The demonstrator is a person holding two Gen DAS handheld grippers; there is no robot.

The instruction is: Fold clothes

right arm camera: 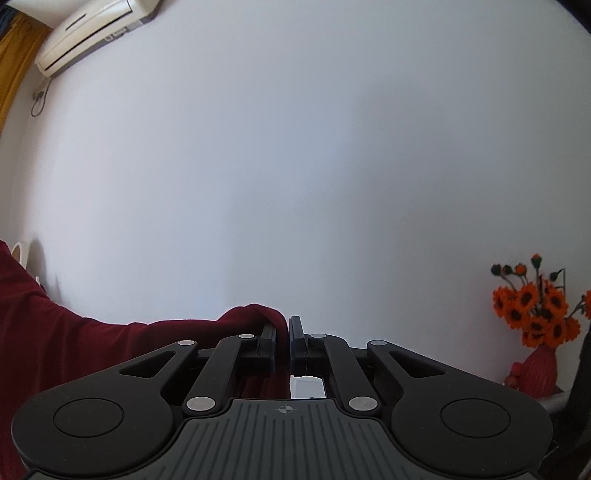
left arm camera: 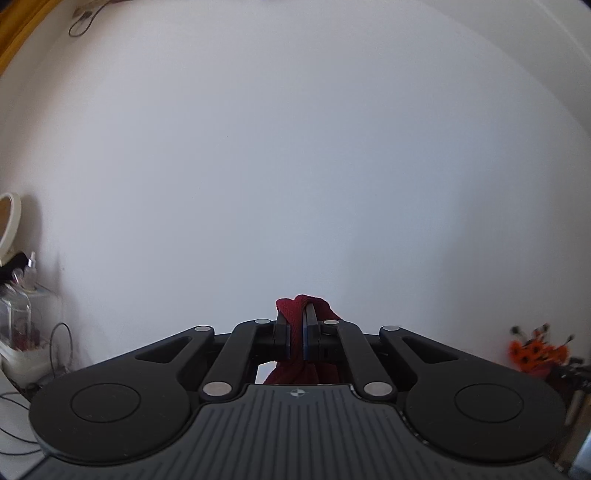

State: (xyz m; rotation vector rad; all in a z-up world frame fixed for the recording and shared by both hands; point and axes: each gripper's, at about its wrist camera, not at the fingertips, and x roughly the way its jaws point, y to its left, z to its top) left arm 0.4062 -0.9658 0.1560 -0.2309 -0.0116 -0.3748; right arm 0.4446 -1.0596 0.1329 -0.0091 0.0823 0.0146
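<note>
A dark red garment (left arm camera: 295, 332) is pinched between the fingers of my left gripper (left arm camera: 296, 319); a bunch of it pokes above the fingertips and more hangs below. My right gripper (right arm camera: 283, 328) is shut on another part of the same red garment (right arm camera: 74, 350), which spreads out to the left and hangs down past the frame's edge. Both grippers are held up high and point at a plain white wall. Most of the garment is hidden below the gripper bodies.
A white wall (left arm camera: 295, 166) fills both views. Orange flowers in a red vase (right arm camera: 535, 332) stand at the right. An air conditioner (right arm camera: 92, 29) hangs at the top left. Jars and cables (left arm camera: 22, 325) sit at the left.
</note>
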